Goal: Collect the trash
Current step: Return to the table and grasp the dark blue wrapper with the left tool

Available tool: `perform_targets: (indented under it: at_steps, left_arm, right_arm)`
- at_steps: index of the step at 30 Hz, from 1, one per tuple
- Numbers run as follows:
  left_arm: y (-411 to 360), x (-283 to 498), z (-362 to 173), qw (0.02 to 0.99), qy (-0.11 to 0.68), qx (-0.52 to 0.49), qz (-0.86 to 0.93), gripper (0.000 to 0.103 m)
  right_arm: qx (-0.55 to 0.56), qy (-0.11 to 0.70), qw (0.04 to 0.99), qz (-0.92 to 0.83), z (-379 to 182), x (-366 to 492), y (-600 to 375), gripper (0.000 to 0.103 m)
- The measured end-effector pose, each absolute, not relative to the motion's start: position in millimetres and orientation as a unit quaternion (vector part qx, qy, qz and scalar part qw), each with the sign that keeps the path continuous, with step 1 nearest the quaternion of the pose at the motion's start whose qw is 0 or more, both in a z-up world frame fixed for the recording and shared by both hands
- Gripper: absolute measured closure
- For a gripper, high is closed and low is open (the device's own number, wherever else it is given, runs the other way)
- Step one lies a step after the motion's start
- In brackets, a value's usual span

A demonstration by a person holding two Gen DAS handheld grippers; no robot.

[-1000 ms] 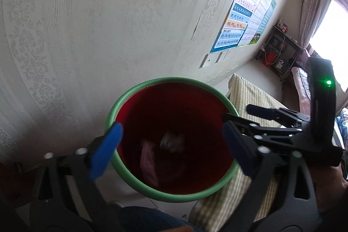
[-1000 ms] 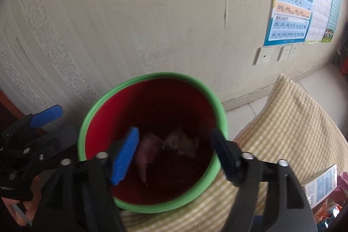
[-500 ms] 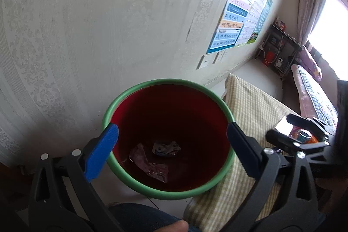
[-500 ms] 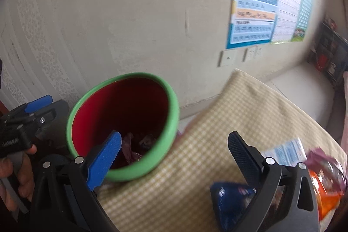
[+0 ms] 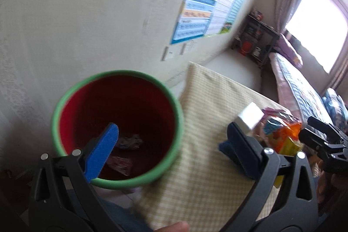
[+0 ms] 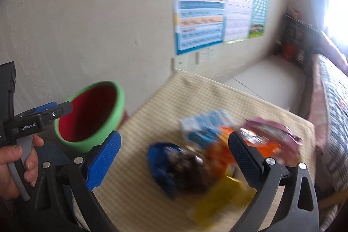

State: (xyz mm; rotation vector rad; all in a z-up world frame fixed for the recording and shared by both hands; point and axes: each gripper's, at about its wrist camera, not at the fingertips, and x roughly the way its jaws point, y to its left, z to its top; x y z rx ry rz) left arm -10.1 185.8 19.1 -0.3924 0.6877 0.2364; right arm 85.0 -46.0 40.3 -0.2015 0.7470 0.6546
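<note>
Trash pile (image 6: 219,156) sits on the checked cloth (image 6: 195,90), right of the bin (image 6: 91,114) — blue wrapper (image 6: 161,158), white-and-blue carton (image 6: 204,123), orange and pink packets, a yellow box, all blurred. Right gripper (image 6: 174,158) has swung off the bin, where it hung a second ago, and now looks over the pile; its jaws have just been opening and stand wide with nothing between them. Two scraps lie at the bin's bottom (image 5: 128,142), so that drop looks done. Left gripper (image 5: 171,145) has shifted too — bin sits off to its left now, cloth filling more of its view; jaws wide, empty. Next step, as I judge it: pick another piece, likely the blue wrapper nearest the right gripper. Most of the pile is still uncollected.
</note>
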Motion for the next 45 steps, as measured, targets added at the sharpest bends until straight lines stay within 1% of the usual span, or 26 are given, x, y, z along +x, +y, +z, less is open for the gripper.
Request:
perform_targets:
  at_steps: [3,13,22,29,32,34,36,39,41,43,44,45]
  left_arm:
    - [164.1,-0.2,13.9,0.916,0.341,-0.19,0.09,0.005]
    - [99.1,22.2,-4.4,0.906,0.386,-0.175,0.018,0.005]
    - [77.4,35.8,-24.9,0.886,0.418,-0.198,-0.005,0.005]
    - [71.1,50.4,-39.9,0.874,0.437,-0.211,-0.013,0.007]
    - [69.4,56.2,-46.2,0.869,0.445,-0.215,-0.015,0.011]
    - [68.3,60.3,-52.0,0.864,0.453,-0.218,-0.016,0.017]
    - [67.9,63.3,-56.6,0.86,0.459,-0.222,-0.017,0.02]
    - [64.7,67.2,-63.2,0.855,0.466,-0.224,-0.021,0.022]
    - [64.5,68.2,-65.8,0.854,0.469,-0.224,-0.024,0.024]
    - [64.1,70.4,-69.8,0.851,0.474,-0.224,-0.026,0.034]
    - [64.1,70.8,-71.7,0.85,0.477,-0.225,-0.026,0.038]
    - [64.1,71.2,-73.6,0.848,0.479,-0.225,-0.027,0.047]
  right_arm:
    - [-0.09,0.366,0.88,0.287,35.9,84.6,-79.1,0.007]
    - [-0.059,0.403,0.881,0.241,9.8,72.5,-138.8,0.007]
    - [-0.022,0.444,0.864,0.236,-17.9,70.8,-146.6,0.007]
    - [-0.018,0.463,0.857,0.227,-35.4,75.1,-146.0,0.015]
    - [-0.017,0.469,0.854,0.227,-41.0,77.0,-144.8,0.018]
    - [-0.014,0.472,0.851,0.228,-44.4,77.1,-142.9,0.019]
    - [-0.018,0.476,0.849,0.23,-48.4,77.2,-140.1,0.023]
    - [-0.019,0.481,0.846,0.231,-53.1,78.1,-137.8,0.024]
    - [-0.017,0.484,0.844,0.231,-56.2,79.5,-136.9,0.026]
    - [-0.016,0.485,0.843,0.23,-58.2,81.1,-136.0,0.03]
    - [-0.016,0.486,0.843,0.231,-59.4,81.9,-135.9,0.032]
    - [-0.016,0.487,0.842,0.231,-60.3,82.7,-135.1,0.036]
